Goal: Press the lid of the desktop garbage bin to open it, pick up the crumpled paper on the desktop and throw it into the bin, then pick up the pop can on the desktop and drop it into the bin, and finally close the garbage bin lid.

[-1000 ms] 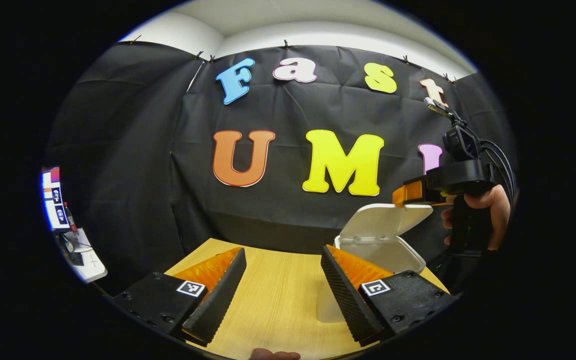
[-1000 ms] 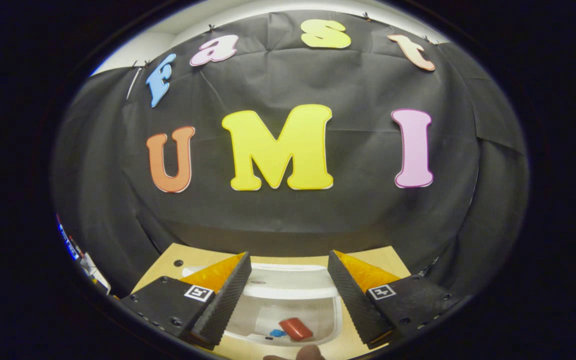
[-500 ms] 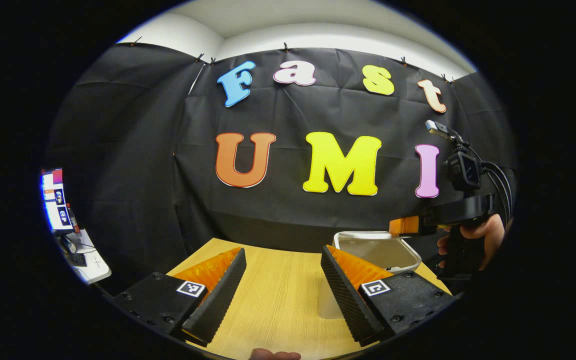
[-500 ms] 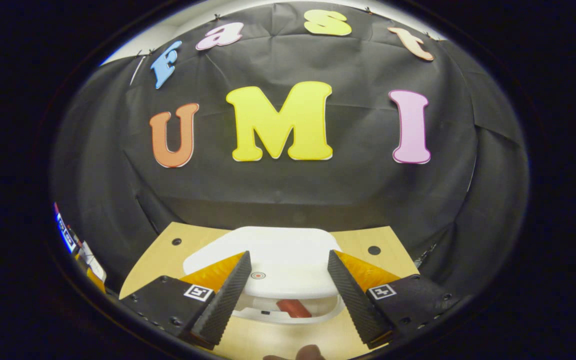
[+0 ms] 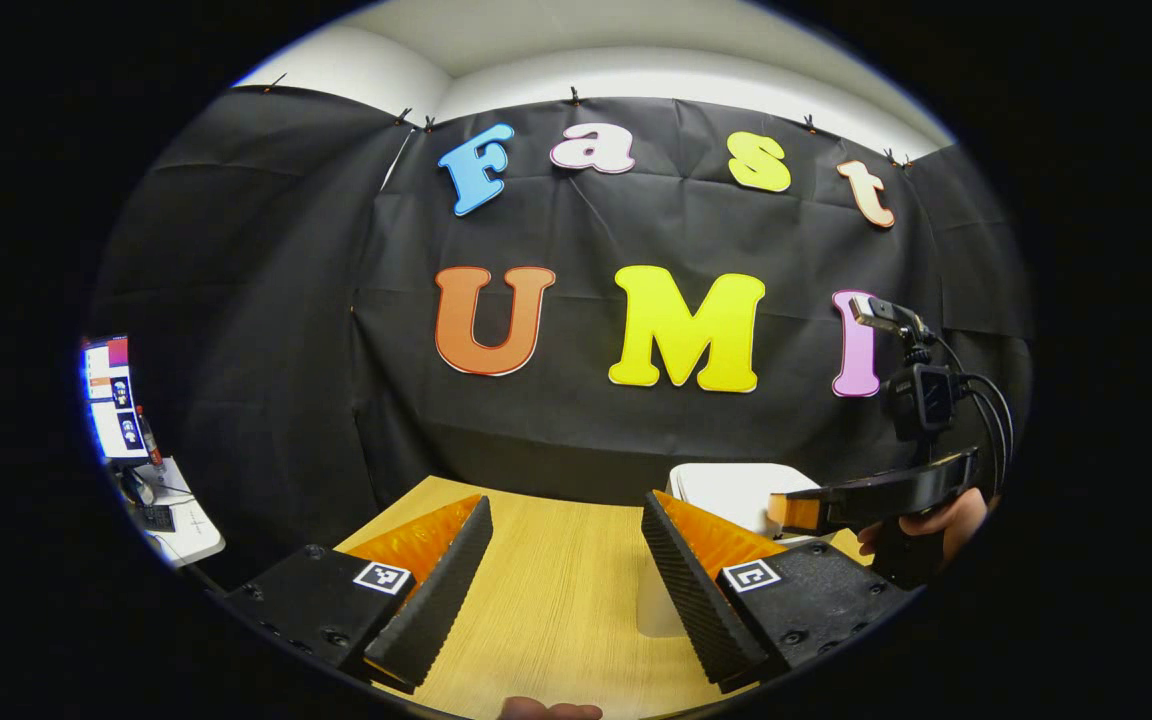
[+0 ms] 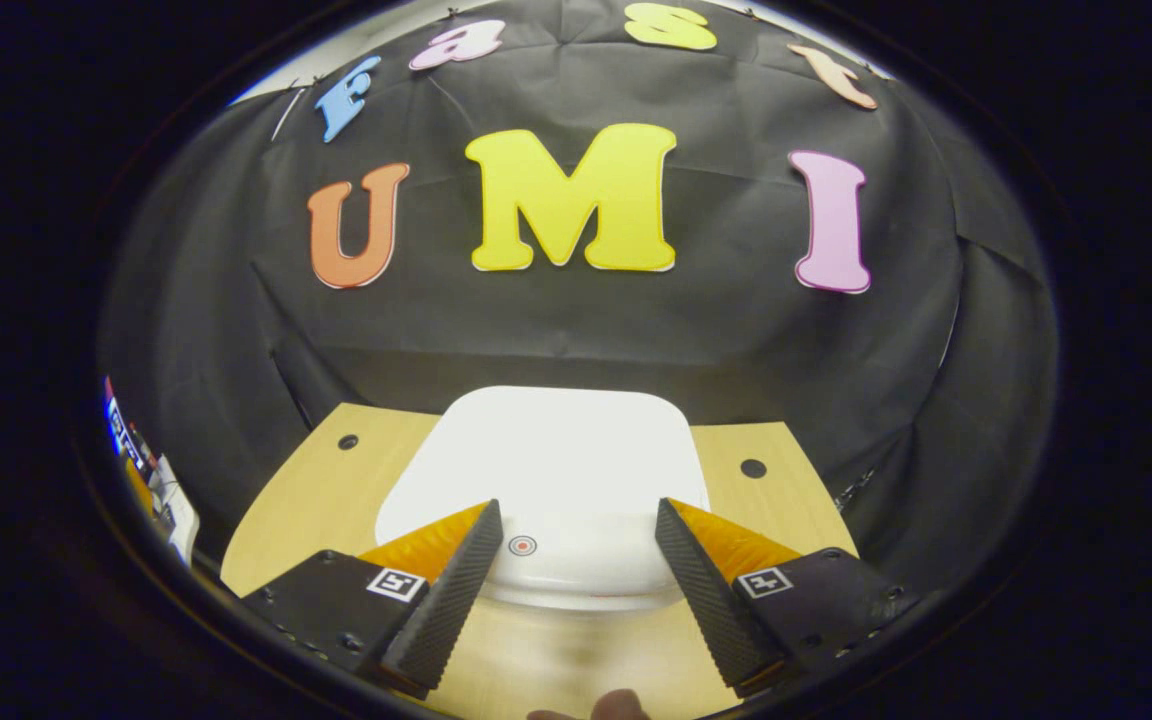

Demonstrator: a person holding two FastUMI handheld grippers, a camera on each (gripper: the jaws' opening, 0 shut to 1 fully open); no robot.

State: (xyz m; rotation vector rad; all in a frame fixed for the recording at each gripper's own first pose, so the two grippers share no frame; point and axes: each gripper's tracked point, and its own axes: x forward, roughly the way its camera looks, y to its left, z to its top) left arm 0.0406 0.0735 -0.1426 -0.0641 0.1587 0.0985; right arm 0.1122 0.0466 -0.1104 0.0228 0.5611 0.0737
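Observation:
The white desktop bin (image 6: 556,480) sits on the wooden table with its lid (image 6: 561,455) lying flat down over it; a small red ring mark (image 6: 522,545) shows near the lid's front edge. My right gripper (image 6: 576,520) is open and rests low over the lid's front edge, one finger on each side of the ring mark. In the left gripper view the bin (image 5: 726,485) is at the right, with the right gripper (image 5: 871,500) and the hand holding it over it. My left gripper (image 5: 566,515) hovers open above bare table, holding nothing.
The wooden table (image 5: 556,590) stretches ahead of the left gripper. Two dark round holes (image 6: 753,468) mark the table's far corners beside the bin. A side desk with a screen (image 5: 116,400) stands off to the far left beyond the table edge.
The bin lid swung from upright to flat down as the right gripper lowered onto it. The red can inside went out of sight. The left gripper stayed still.

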